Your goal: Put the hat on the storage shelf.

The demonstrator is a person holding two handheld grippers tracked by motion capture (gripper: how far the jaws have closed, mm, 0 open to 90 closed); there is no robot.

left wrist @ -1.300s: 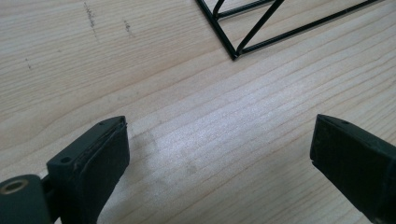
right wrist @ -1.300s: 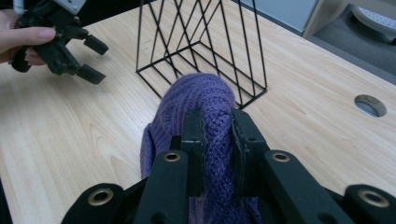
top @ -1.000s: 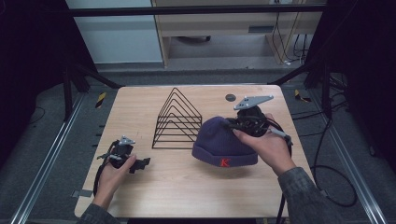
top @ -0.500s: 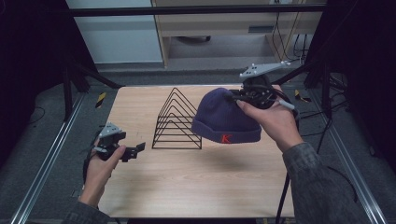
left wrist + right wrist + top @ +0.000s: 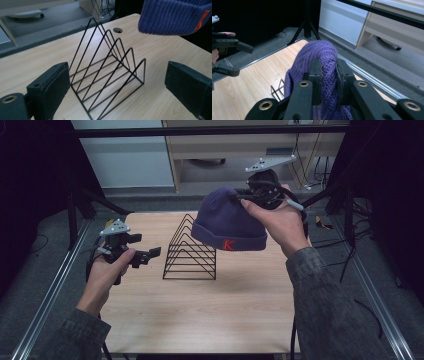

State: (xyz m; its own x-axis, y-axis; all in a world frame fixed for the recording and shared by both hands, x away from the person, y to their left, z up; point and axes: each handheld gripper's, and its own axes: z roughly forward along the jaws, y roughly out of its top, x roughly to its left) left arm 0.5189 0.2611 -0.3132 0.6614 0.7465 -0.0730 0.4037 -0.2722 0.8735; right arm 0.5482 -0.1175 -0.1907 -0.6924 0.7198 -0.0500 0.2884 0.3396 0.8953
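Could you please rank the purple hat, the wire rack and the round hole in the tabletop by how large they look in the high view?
1. Purple hat, though it hangs lifted toward the camera, so its lead over the rack is unsure.
2. Wire rack, close behind in apparent size.
3. Round hole, clearly the smallest; the hat hides it in the high view.

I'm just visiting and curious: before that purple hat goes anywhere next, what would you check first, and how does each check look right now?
1. Right gripper pinches the purple beanie at its crown: ok.
2. Beanie lifted off the table: ok.
3. Left gripper open, nothing between its jaws: ok.
4. Wire rack upright on the table: ok.
5. Beanie apart from the rack: ok.
6. Grip firm enough to last: cannot tell.
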